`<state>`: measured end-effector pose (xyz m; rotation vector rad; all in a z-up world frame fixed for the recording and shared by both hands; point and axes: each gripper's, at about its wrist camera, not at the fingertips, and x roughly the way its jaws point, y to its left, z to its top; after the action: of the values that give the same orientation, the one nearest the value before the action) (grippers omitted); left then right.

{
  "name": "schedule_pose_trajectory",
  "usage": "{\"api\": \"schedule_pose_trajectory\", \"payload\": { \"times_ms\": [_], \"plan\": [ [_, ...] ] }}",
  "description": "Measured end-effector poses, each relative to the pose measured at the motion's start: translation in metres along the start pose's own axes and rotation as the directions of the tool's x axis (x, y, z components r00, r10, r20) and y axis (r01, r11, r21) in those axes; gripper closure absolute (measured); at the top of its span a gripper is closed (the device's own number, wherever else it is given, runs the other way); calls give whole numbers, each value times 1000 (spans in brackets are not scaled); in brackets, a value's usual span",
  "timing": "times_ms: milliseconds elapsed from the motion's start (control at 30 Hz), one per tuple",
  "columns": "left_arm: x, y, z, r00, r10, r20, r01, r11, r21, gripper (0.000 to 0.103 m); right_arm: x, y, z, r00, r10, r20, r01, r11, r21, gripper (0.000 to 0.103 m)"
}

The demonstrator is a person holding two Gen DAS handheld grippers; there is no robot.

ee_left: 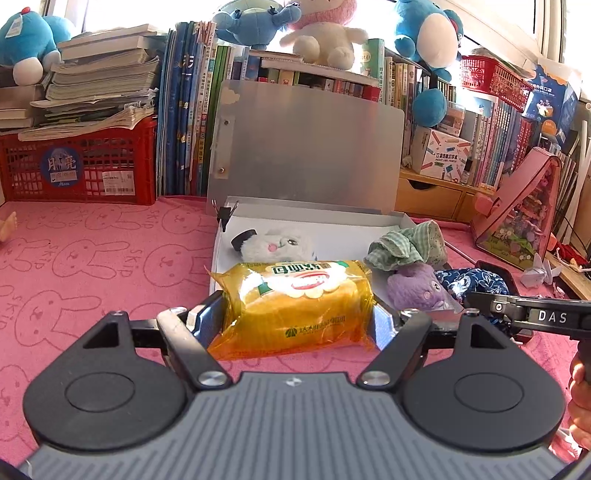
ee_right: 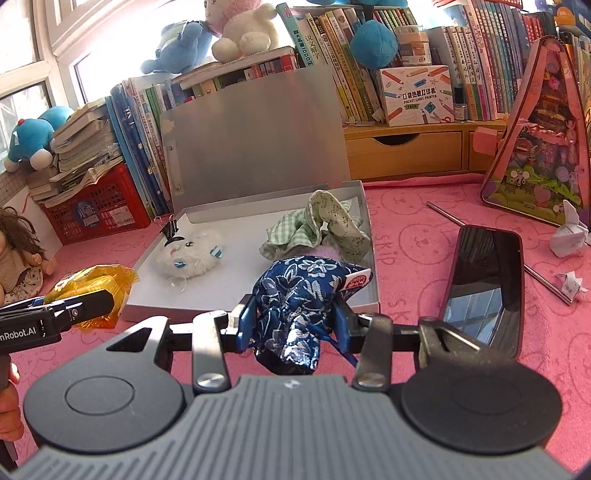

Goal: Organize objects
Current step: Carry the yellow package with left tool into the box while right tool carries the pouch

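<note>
Left wrist: bread pack clamped between left claw fingers

Along the far edge of the pink towel we saw a red crate stacked with papers, a row of upright books and a wooden drawer unit. Blue plush toys sat on top of the books. Near the right edge lay a black phone, beside a metal rod and a pink triangular case.

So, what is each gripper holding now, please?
Left gripper: closed on the yellow plastic bread packet.
Right gripper: closed on the dark blue floral fabric pouch.
</note>
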<state>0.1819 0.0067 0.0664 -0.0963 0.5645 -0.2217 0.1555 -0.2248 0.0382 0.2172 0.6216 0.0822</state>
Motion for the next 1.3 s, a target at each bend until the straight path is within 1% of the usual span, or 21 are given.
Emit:
{"api": "schedule_pose_trajectory", "payload": {
  "times_ms": [200, 333, 500, 667, 867, 1067, 1300],
  "plan": [
    [31, 3, 14, 999, 14, -29, -15, 1000, -5, 22, 24, -9, 13, 998, -63, -22, 62, 998, -14, 56],
    [54, 6, 22, 998, 19, -58, -20, 1000, -21, 22, 45, -11, 18, 994, -89, -61, 86, 995, -45, 56],
    [79, 6, 24, 996, 32, -88, -33, 999, -9, 22, 63, -9, 23, 994, -71, -85, 64, 995, -73, 57],
    [99, 6, 23, 992, 51, -114, -52, 999, -4, 23, 72, -11, 30, 996, -22, -82, 18, 999, -51, 58],
    [117, 9, 28, 989, 76, -129, -76, 997, 9, 23, 86, -13, 38, 996, 9, -87, -11, 1000, -28, 58],
    [129, 8, 35, 989, 94, -118, -92, 996, 22, 23, 105, -13, 50, 996, 5, -88, -8, 1000, -27, 58],
    [151, 11, 43, 985, 119, -121, -118, 993, 22, 23, 125, -16, 62, 996, 1, -93, -1, 1000, 5, 58]
  ]
}}
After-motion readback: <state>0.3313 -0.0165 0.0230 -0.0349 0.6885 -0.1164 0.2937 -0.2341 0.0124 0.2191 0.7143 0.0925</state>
